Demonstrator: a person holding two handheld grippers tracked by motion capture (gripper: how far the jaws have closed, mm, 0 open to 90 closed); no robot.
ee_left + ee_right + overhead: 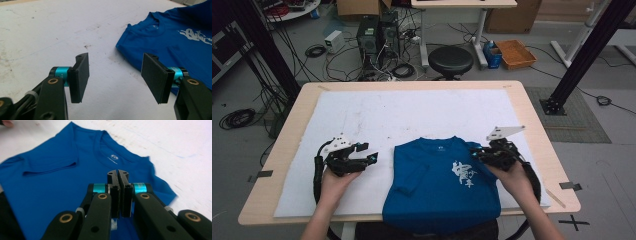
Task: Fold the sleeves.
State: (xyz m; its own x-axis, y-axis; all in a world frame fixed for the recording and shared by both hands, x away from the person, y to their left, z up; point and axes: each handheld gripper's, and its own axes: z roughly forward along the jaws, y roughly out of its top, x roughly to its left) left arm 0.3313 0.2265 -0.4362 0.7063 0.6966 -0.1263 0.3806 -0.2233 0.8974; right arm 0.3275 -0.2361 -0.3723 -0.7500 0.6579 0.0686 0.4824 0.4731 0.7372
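Left claw [115,75] gaping, empty; right claw [118,192] closed, grip unclear; shirt [437,185] hem cut off.

Blue T-shirt [439,187] hem hangs past table edge [287,216], hidden; shirt's right edge blurred in right gripper view.

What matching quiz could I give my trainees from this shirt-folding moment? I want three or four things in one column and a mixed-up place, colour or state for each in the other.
Things:
1. left gripper
2. right gripper
3. T-shirt
4. white mat

States:
A. blue, left sleeve folded in over the front
B. jaws pressed together
C. covers the wooden table
D. jaws wide apart, nothing between

Pairs: 1-D, 2-B, 3-A, 4-C
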